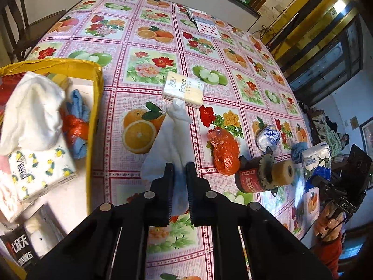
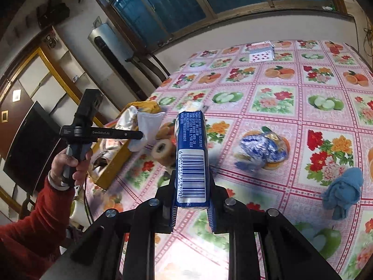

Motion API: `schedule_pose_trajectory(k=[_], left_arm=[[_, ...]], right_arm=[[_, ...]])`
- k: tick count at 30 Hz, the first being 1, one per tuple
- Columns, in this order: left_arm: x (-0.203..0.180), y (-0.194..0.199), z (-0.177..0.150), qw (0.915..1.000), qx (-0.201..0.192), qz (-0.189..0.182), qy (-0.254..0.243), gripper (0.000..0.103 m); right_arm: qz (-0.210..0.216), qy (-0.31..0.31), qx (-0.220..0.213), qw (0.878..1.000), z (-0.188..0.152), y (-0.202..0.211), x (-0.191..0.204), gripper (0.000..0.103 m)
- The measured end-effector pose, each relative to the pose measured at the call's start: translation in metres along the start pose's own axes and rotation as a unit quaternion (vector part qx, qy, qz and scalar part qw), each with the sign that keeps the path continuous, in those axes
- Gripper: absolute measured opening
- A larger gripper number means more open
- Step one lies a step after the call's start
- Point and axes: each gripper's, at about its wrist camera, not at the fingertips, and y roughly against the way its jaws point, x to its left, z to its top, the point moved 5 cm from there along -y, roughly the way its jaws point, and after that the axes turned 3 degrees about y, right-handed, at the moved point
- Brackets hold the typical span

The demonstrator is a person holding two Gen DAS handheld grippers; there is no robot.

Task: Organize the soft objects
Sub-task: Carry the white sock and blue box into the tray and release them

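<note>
My left gripper is shut on a white cloth that hangs above the flowered tablecloth, just right of the yellow box. The right wrist view shows this gripper with the cloth beside the box. My right gripper is shut on a blue tissue pack, barcode side up, lifted over the table; the pack appears at the right of the left wrist view. The box holds a white cloth, a blue cloth, an orange bag and a lemon-print tissue pack.
On the table lie a "face" tissue pack, an orange plastic bag, a blue-and-white bag, a blue cloth, a tape roll, a red tin and playing cards at the far edge. A red sleeve holds the left gripper.
</note>
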Motion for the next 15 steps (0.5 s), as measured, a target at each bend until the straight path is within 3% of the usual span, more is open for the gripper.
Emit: schedule_pose_trajectory(k=[4, 7, 12, 15], left_arm=[[0.022, 0.039, -0.001, 0.9993, -0.035, 0.007, 0.012, 0.008], [0.049, 0.069, -0.005, 0.9971, -0.06, 0.038, 0.026, 0.008], [0.096, 0.099, -0.019, 0.9908, -0.082, 0.095, 0.049, 0.009], [0.121, 0.105, -0.032, 0.9886, -0.082, 0.109, 0.063, 0.009]], right_arm=[[0.038, 0.028, 0.001, 0.999, 0.021, -0.017, 0.05, 0.021], [0.062, 0.052, 0.008, 0.997, 0.037, -0.047, 0.09, 0.021], [0.101, 0.068, 0.04, 0.992, 0.056, -0.125, 0.147, 0.021], [0.111, 0.068, 0.071, 0.989, 0.057, -0.178, 0.176, 0.021]])
